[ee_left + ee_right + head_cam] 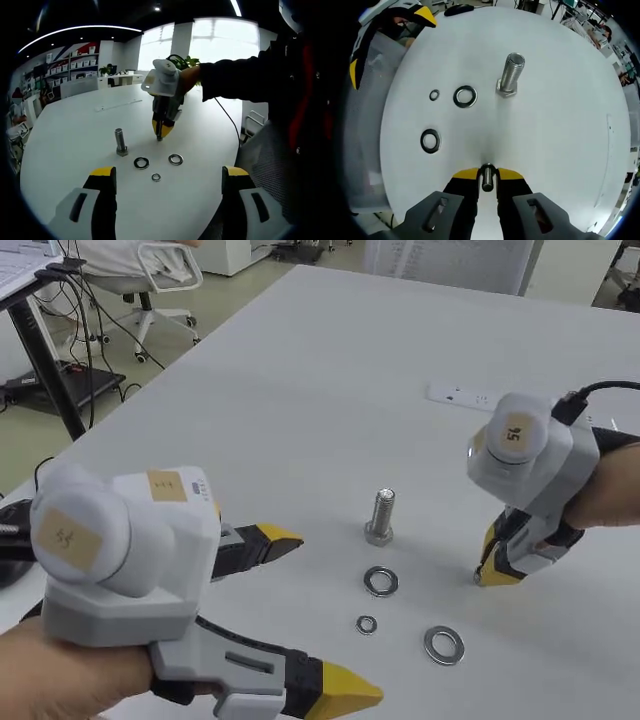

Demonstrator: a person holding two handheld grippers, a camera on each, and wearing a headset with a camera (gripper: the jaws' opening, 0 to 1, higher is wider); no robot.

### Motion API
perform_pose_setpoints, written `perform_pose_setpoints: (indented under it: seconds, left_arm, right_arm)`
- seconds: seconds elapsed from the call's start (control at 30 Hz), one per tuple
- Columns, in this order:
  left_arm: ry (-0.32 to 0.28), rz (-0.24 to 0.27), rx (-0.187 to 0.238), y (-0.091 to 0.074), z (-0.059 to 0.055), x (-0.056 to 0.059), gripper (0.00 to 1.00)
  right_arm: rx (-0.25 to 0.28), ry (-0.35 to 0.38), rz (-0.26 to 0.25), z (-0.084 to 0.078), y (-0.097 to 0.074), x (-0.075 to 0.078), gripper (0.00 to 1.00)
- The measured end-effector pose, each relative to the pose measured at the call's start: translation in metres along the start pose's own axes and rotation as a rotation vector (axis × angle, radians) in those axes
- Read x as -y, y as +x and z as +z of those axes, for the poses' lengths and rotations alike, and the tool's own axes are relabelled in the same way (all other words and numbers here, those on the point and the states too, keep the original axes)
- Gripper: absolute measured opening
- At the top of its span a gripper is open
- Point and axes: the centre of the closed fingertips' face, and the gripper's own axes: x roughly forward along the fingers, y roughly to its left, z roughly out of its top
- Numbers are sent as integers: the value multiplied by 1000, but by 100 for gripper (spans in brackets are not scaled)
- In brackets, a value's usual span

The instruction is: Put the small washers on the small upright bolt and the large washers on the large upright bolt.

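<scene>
The large bolt (pixel 380 517) stands upright on the white table (pixel 300 390), its thread bare; no washer sits on it. Three washers lie flat and apart on the near side of it: one large washer (pixel 380 581) just beside the bolt's foot; the small washer (pixel 366 624) nearer; a second large washer (pixel 443 645) to the right of that. The right gripper (pixel 497 575) is clenched on the small bolt (pixel 487 179), tips pointing down at the table right of the large bolt; whether the bolt touches the top I cannot tell. The left gripper (pixel 320 618) hangs at the near left, jaws spread wide and grasping nothing. By my reading the sorting has not begun; the small bolt needs standing up, and all three washers remain to be threaded.
</scene>
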Motion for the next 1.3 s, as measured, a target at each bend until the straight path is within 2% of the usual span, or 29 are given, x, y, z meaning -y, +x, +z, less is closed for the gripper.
perform_pose_setpoints:
  seconds: [0.33, 0.67, 0.97, 1.3]
  left_arm:
    - [-1, 2, -1, 0, -1, 0, 87]
    - [1, -1, -2, 0, -1, 0, 87]
    - [6, -6, -1, 0, 0, 2, 87]
    - [12, -18, -5, 1, -1, 4, 87]
  right_arm:
    - [0, -5, -2, 3, -1, -1, 17]
    - [7, -7, -14, 2, -6, -2, 25]
    - [4, 26, -41, -15, -14, -1, 27]
    - [12, 73, -45, -29, -20, -14, 27]
